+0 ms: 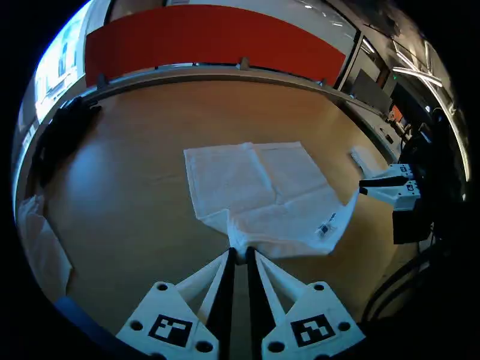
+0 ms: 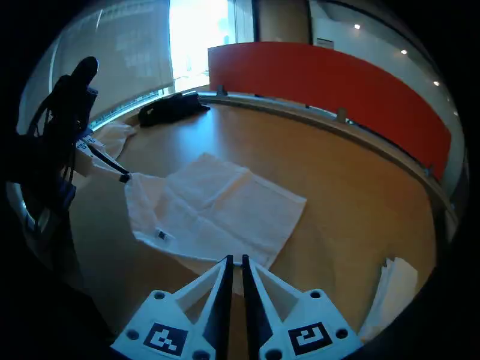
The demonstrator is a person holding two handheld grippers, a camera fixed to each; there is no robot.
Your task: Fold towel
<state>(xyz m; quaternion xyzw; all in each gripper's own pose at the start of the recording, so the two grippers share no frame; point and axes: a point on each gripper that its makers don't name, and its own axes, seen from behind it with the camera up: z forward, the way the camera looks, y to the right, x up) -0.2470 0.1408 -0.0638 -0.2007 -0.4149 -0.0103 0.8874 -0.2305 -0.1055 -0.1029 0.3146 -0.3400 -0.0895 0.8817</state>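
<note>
Wooden table (image 1: 132,180) | white towel (image 1: 258,186) spread | red partition (image 1: 210,36) behind

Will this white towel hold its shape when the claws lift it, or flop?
Probably floppy: the towel bunches where the left claw pinches it. Likely thin and light: fold creases show, and its corner drapes up to the right claw.

Wooden table (image 1: 132,180), red partition (image 1: 210,36) behind, bright window (image 2: 198,36), ceiling lights (image 2: 357,26).
</note>
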